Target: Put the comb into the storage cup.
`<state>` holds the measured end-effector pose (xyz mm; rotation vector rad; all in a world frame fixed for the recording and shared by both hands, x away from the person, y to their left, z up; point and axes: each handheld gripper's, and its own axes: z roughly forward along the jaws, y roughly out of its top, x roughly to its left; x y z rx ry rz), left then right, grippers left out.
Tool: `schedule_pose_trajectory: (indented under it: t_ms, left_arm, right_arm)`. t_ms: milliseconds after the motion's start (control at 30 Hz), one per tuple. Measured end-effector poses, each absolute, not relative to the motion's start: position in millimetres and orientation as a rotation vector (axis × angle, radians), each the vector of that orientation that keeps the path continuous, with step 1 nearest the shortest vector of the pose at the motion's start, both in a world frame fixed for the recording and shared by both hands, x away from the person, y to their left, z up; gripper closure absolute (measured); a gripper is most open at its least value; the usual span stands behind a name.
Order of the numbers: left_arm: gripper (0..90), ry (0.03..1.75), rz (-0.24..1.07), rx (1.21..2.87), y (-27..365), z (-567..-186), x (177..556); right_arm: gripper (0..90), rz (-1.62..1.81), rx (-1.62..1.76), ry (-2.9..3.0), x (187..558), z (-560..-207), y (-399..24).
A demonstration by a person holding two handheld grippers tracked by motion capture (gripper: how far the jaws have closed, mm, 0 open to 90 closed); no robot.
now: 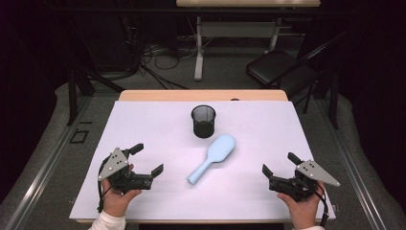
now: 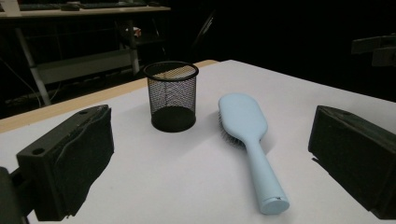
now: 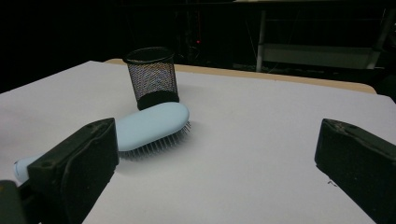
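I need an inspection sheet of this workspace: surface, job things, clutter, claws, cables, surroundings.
Surface: white sheet over a wooden table, flat.
Job things: light blue hairbrush lying bristles down, handle toward the person; black mesh cup upright, just behind the brush head, apart from it.
Clutter: nothing seen.
Claws: left claw and right claw both open, holding nothing, resting at the near edge on either side of the brush.
Cables: a cable trails from each claw; loose cables on the floor behind.
Surroundings: folding chair, second table's leg, dark room.
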<state>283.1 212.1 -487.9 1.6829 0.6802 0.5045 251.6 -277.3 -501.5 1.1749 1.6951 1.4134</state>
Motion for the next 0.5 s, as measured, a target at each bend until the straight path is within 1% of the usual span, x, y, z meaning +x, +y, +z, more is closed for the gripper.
schedule_pose_trajectory:
  t_ms: [500]
  left_arm:
    - [0.4, 0.678, 0.482, 1.706, 207.4, -491.0, 286.9]
  right_arm:
    - [0.0, 1.383, 1.174, 1.721, 250.8, -502.1, -272.9]
